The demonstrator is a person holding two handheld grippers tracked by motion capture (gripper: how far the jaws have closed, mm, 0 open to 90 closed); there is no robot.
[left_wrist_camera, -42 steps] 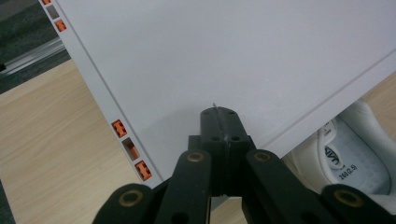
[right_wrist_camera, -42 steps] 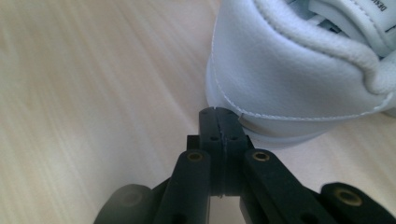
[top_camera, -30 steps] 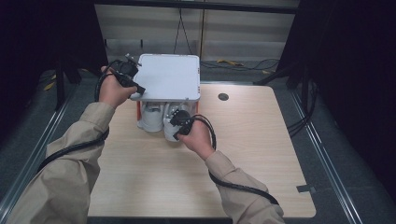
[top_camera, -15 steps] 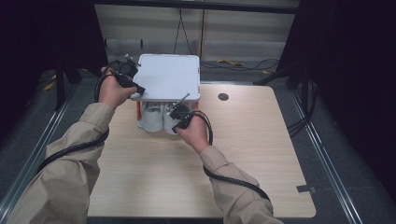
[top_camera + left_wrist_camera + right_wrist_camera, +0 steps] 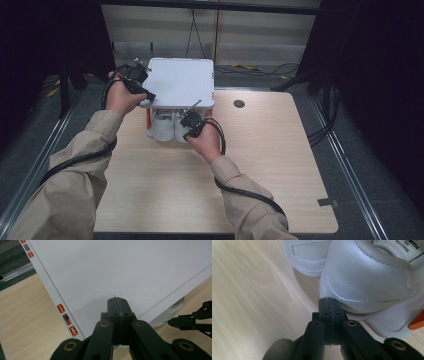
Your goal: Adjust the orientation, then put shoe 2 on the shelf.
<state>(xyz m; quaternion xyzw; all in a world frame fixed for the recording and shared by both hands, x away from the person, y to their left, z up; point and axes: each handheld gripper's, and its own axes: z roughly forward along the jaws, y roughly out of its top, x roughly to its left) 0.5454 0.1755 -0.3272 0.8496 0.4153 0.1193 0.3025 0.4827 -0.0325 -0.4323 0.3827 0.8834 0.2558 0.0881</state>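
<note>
Right tool (image 5: pixel 329 300) beside white leather shoe (image 5: pixel 372 277).

Wood table (image 5: pixel 280 165), round grommet hole (image 5: pixel 239 104), cables (image 5: pixel 260 67) behind, grey floor (image 5: pixel 380 165)

Pale wood-grain table (image 5: pixel 280 170) with rounded corners, seen from above. Near far left corner: white box with orange fittings (image 5: pixel 150 120), lid (image 5: pixel 180 82) raised over it. Inside, at the box's near side: two white shoes (image 5: pixel 167 129), heels toward near edge. Near far edge, right of centre: round dark grommet (image 5: pixel 239 104).
</note>
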